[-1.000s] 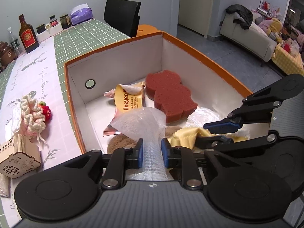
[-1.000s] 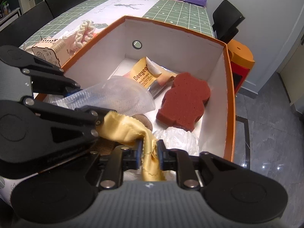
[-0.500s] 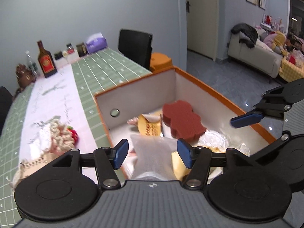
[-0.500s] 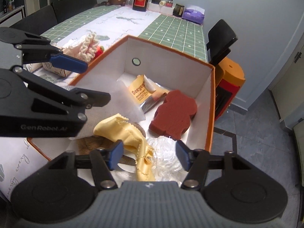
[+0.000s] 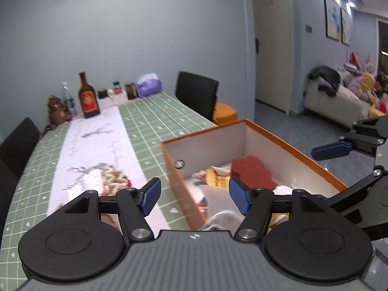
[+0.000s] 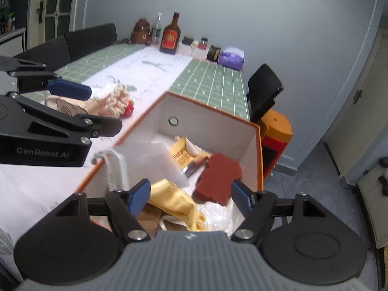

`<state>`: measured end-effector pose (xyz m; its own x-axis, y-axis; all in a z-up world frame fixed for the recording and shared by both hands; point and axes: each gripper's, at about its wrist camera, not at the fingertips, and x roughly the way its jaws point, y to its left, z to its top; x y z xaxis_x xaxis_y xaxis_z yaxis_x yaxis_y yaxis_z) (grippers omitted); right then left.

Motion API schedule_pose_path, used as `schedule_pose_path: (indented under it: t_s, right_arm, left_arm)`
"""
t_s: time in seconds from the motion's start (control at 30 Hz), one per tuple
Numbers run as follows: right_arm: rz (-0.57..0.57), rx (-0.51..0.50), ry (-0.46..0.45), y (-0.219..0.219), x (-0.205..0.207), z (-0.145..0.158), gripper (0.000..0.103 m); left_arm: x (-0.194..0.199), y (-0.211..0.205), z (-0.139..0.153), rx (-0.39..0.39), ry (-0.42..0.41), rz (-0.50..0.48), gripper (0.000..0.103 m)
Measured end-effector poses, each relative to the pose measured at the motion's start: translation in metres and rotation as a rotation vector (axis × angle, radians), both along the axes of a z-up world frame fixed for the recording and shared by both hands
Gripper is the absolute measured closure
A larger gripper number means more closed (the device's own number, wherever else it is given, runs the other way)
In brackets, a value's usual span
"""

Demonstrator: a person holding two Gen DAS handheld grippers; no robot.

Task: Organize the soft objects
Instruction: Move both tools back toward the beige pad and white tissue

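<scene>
Orange-rimmed and white inside, the box (image 6: 259,150) sits at the table's near corner, and we hold both tools above it. Our left gripper (image 5: 195,198) has its blue pads spread wide with nothing between them; it hangs over the box's left wall, the green checked tablecloth (image 5: 155,121) showing beyond. Our right gripper (image 6: 191,197) is likewise spread apart and empty, hovering over the near end of the box.

Inside the box we see the soft things gathered: a dark red sponge (image 6: 218,179) lying flat toward the right wall, a yellow cloth (image 6: 174,200) crumpled at the near end, touching a clear crinkled plastic bag (image 6: 214,214) beside it, and a yellow snack packet (image 6: 180,154) toward the far wall, near the round hole in that wall. A sheet of clear bubble wrap (image 6: 167,163) lies across the left side of the box floor, and a pale strip of cloth (image 6: 116,167) drapes over the left rim.

Outside the box, on the table's white runner, a cream knitted toy (image 6: 114,101) with a red bit rests just beside a small wooden box (image 6: 70,105). At the far end of the table stand a brown bottle (image 6: 170,37) and a purple tissue pack (image 6: 230,57).
</scene>
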<state>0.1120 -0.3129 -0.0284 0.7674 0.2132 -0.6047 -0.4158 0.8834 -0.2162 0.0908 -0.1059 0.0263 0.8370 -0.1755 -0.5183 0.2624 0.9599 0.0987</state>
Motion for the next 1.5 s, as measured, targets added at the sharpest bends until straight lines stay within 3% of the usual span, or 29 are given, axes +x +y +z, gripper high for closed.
schedule_pose_path:
  t_s: [0.17, 0.37, 0.73, 1.03, 1.5]
  right_arm:
    - [0.005, 0.089, -0.064, 0.016, -0.023, 0.001, 0.031]
    - [-0.012, 0.102, -0.157, 0.047, -0.043, -0.014, 0.031]
    - [-0.005, 0.143, -0.294, 0.099, -0.073, -0.030, 0.031]
    - [0.044, 0.172, -0.287, 0.134, -0.077, -0.045, 0.031]
    - [0.087, 0.141, -0.200, 0.164, -0.040, -0.048, 0.030]
  left_arm:
    - [-0.020, 0.028, -0.002, -0.045, -0.063, 0.060, 0.027]
    - [-0.043, 0.060, -0.005, -0.081, -0.131, 0.149, 0.027]
    - [-0.066, 0.118, -0.031, -0.135, -0.123, 0.284, 0.027]
    - [-0.075, 0.150, -0.050, -0.121, -0.122, 0.382, 0.027]
    - [-0.061, 0.189, -0.052, -0.121, -0.094, 0.414, 0.027]
